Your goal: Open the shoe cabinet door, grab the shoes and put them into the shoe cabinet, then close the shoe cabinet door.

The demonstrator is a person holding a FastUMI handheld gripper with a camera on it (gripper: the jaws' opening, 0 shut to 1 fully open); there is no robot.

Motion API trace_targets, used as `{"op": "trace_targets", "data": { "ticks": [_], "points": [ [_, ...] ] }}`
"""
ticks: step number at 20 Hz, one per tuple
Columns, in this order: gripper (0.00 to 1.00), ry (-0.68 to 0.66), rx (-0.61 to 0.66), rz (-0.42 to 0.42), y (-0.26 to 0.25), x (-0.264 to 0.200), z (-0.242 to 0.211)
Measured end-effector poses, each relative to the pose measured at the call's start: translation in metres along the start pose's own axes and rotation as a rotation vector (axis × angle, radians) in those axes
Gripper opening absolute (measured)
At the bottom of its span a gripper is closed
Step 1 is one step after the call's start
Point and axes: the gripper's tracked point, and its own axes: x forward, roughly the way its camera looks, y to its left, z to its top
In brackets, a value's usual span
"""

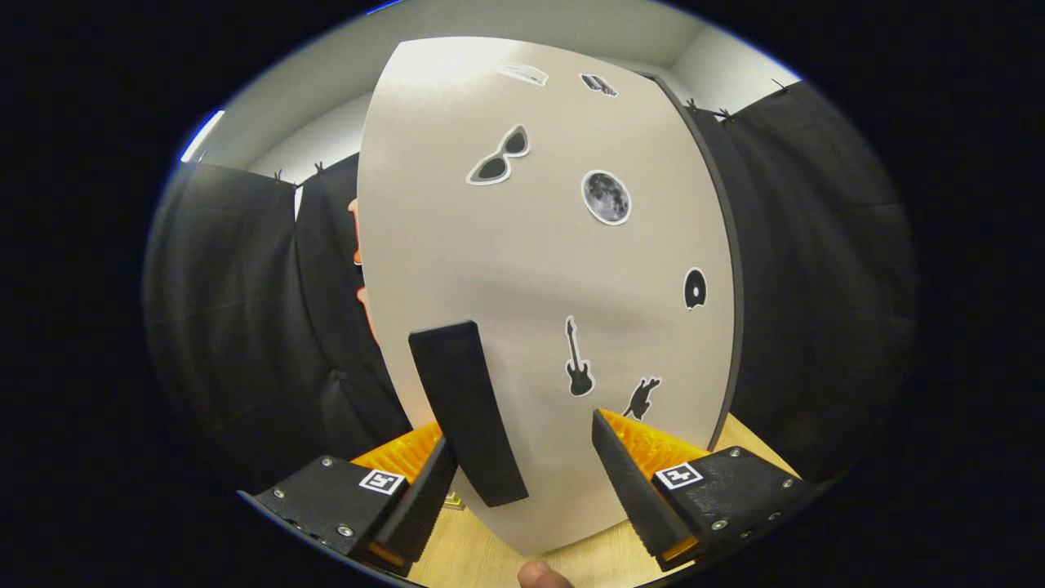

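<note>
gripper (522,482): spread wide, grasping nothing | black handle (467,408) between fingers, nearer left one | cabinet door (539,269) right ahead

The shoe cabinet door (539,269) stands upright on the wooden floor (490,555), just ahead of the gripper (522,469), whose fingers are spread apart. The door's handle (467,408) lies between the fingers, close beside the left one. Stickers (606,197) sit on the door above and to the right of the handle, and the cloth wall (816,286) hangs behind the door on both sides.
</note>
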Motion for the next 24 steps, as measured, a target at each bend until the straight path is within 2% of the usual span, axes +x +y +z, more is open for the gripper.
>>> {"op": "trace_targets", "data": {
  "ticks": [7,14,24],
  "points": [
    [0.98,0.018,0.026,0.051,0.007,0.008,-0.004],
    [0.97,0.031,0.026,0.068,0.01,0.011,-0.006],
    [0.98,0.016,-0.033,-0.015,0.01,0.018,-0.007]
  ]
}}
